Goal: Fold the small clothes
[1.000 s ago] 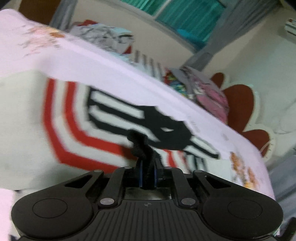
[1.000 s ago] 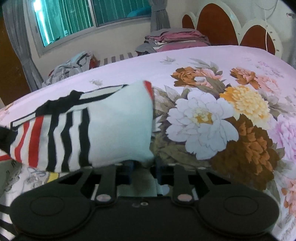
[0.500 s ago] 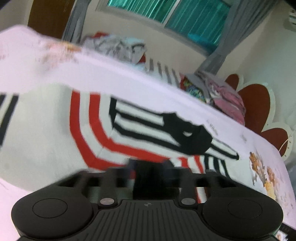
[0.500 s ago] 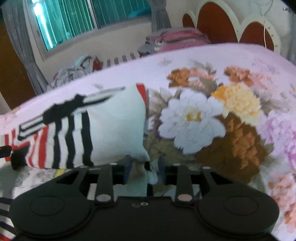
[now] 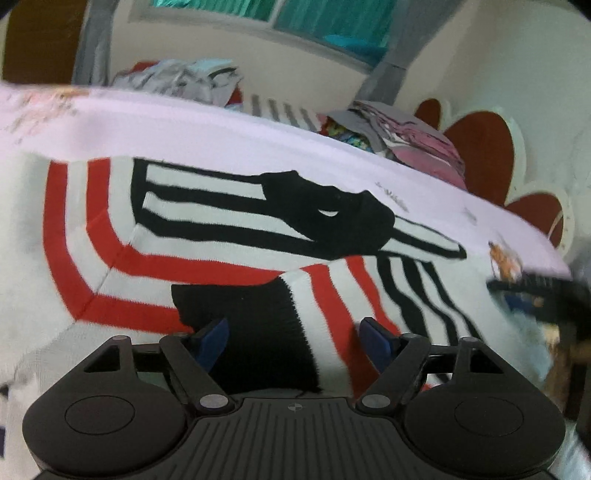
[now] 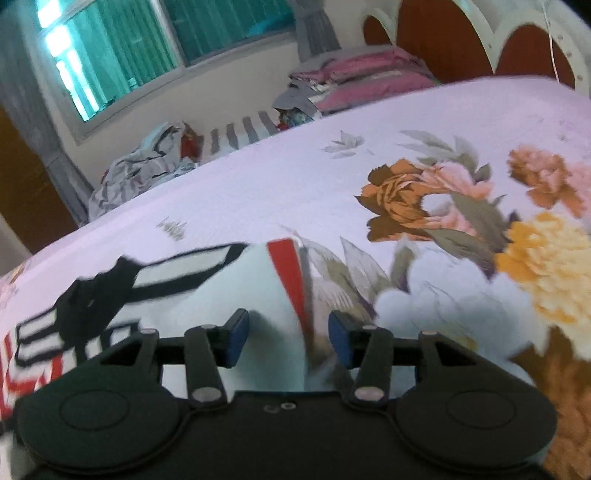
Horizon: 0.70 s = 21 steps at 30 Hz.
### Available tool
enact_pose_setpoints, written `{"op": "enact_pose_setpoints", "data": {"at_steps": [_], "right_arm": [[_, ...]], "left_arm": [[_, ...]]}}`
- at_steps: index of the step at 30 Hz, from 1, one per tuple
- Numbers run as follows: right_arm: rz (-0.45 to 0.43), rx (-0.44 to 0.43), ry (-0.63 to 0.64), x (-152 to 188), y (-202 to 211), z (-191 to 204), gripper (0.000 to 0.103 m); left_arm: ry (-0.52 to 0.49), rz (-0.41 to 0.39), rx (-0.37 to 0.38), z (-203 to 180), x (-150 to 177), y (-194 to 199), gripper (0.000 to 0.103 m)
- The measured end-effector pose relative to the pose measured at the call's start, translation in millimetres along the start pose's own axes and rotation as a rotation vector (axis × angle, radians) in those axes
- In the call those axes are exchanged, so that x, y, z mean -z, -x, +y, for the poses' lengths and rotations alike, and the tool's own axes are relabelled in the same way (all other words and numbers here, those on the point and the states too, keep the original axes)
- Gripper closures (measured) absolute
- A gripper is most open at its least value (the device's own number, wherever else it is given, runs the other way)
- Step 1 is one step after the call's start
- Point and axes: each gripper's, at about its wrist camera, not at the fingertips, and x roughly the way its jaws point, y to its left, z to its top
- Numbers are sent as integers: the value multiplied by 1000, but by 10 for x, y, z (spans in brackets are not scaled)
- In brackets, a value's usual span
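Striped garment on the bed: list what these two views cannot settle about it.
- Striped garment, left wrist view: near hem hidden behind the left gripper; left side cut off by the frame.
- Right wrist view: motion blur smears its stripes; right gripper body covers its near edge.
- Garment type: unclear.

Floral pink bedspread [image 6: 369,177]; scalloped red headboard [image 6: 461,40]; teal-lit window [image 6: 147,48], grey curtains [image 6: 317,29]; clothes piles [image 6: 140,170] along cream wall [image 5: 258,70].

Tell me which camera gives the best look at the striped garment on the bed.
The left wrist view: the striped garment fills most of the frame, with its red bands, black stripes and black patch clearly visible. The right wrist view shows only one blurred end of it, lying on the flowered bedspread.
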Motion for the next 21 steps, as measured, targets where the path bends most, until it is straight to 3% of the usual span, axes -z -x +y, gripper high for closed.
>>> {"op": "enact_pose_setpoints", "data": {"at_steps": [1,3,5,8,10,12,13,15,17,21], "right_arm": [[5,-10,-23,-33,-66,1,58],[4,-5,-18,-70,-142,47,81],[-13,44,38,-49,-146,102,91],[-36,77,67,-9,-160,45,93],[-31,86,97,-15,-143,84,91],[-43,112,135,-7,-47,154,75],[-48,105,141,12,29,184,72],[-61,54,156,93,185,260,65],[-58,16,187,220,321,398,63],[-40,-83,234,520,524,770,55]], "left_arm": [[-26,-6,-2,-12,27,2,26],[-64,-11,-4,-26,50,10,26],[-79,-9,-11,-25,46,35,26],[-65,-8,-9,4,34,63,26],[-31,11,-11,11,-6,84,26],[36,20,-6,60,-62,135,26],[68,15,-6,94,-74,189,26],[107,-1,-24,175,-81,307,23],[135,-4,-62,279,-66,427,10],[209,-25,-119,631,19,726,9]]}}
